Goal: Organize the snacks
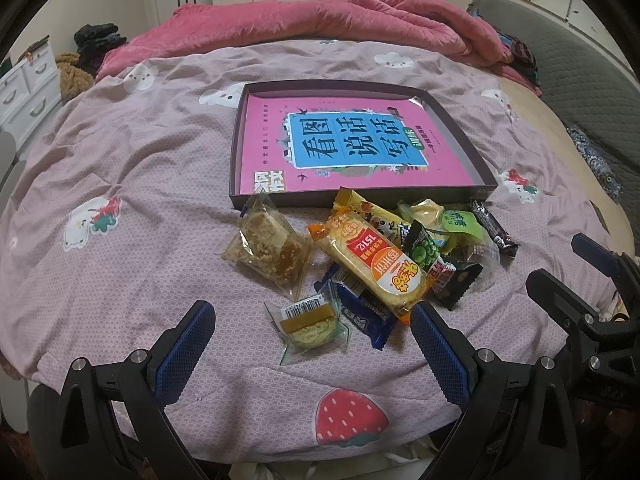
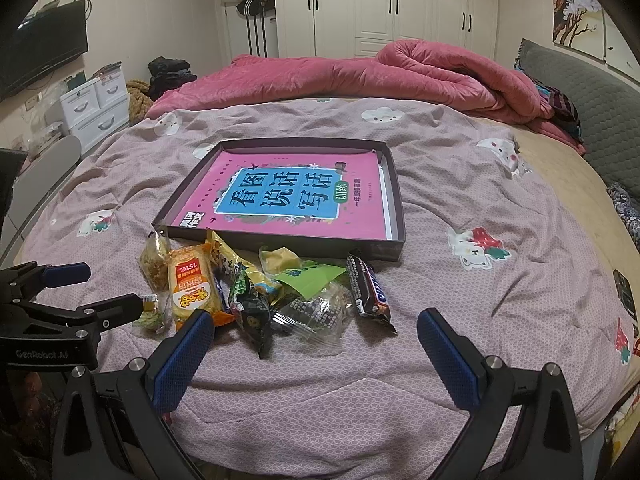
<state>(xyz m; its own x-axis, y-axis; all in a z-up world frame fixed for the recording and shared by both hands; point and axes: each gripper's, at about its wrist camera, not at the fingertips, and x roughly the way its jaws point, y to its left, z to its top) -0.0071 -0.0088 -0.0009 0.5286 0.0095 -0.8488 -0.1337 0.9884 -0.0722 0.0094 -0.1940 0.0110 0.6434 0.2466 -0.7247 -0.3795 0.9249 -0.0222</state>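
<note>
Both claws: black plastic frames, blue textured finger pads (image 1: 182, 354), silver screws at pivots. Left claw (image 2: 86, 292) body marked "GenRobot.AI" in grey.

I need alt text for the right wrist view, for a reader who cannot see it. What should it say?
A pile of wrapped snacks lies on a pink patterned bedspread, just in front of a shallow dark tray that holds a pink book. The open right gripper hovers near the pile, holding nothing; the left gripper shows at the left edge.
</note>
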